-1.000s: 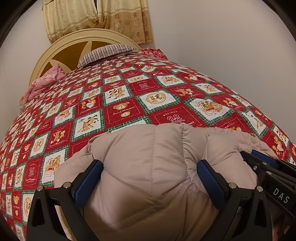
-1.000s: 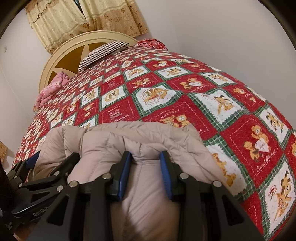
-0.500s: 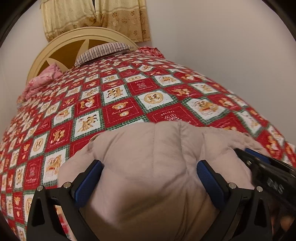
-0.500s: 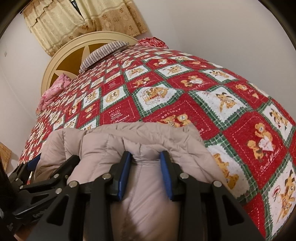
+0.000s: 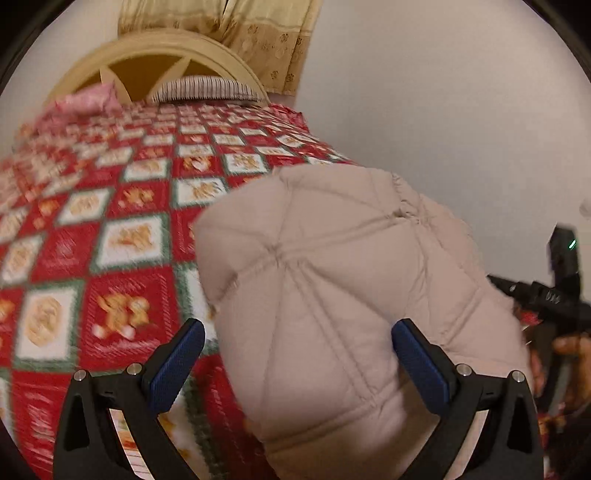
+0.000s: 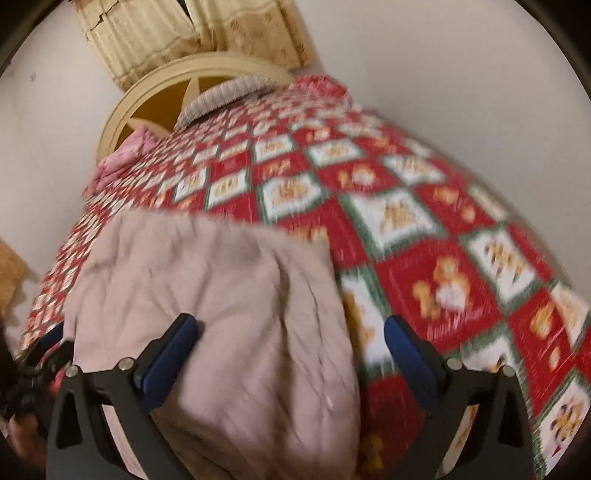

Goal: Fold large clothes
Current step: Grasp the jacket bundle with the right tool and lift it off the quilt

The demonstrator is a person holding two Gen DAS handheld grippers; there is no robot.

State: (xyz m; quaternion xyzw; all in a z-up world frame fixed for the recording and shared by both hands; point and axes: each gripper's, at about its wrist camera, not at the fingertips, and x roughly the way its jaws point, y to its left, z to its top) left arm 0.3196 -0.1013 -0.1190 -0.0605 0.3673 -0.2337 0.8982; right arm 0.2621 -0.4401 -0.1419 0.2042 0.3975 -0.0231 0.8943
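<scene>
A beige quilted puffer jacket [image 5: 343, 280] lies bunched on the near end of a bed with a red teddy-bear quilt [image 5: 122, 229]. In the left wrist view my left gripper [image 5: 299, 365] is open, its blue pads wide apart, with the jacket's folded bulk between them. In the right wrist view the jacket [image 6: 229, 295] lies under and left of my right gripper [image 6: 291, 362], which is open wide; its left pad is over the jacket, its right pad over the quilt [image 6: 461, 273]. The right gripper's body also shows at the right edge of the left wrist view [image 5: 554, 295].
A cream headboard [image 5: 166, 55] with a striped pillow [image 5: 207, 88] and a pink pillow [image 5: 88, 103] stands at the far end. A white wall [image 5: 443, 110] runs along the bed's right side. Yellow curtains [image 6: 192, 33] hang behind the headboard.
My right gripper has opened and let go of the jacket. Both grippers have shifted quickly, blurring the views; the jacket now sits right of centre in the left view.
</scene>
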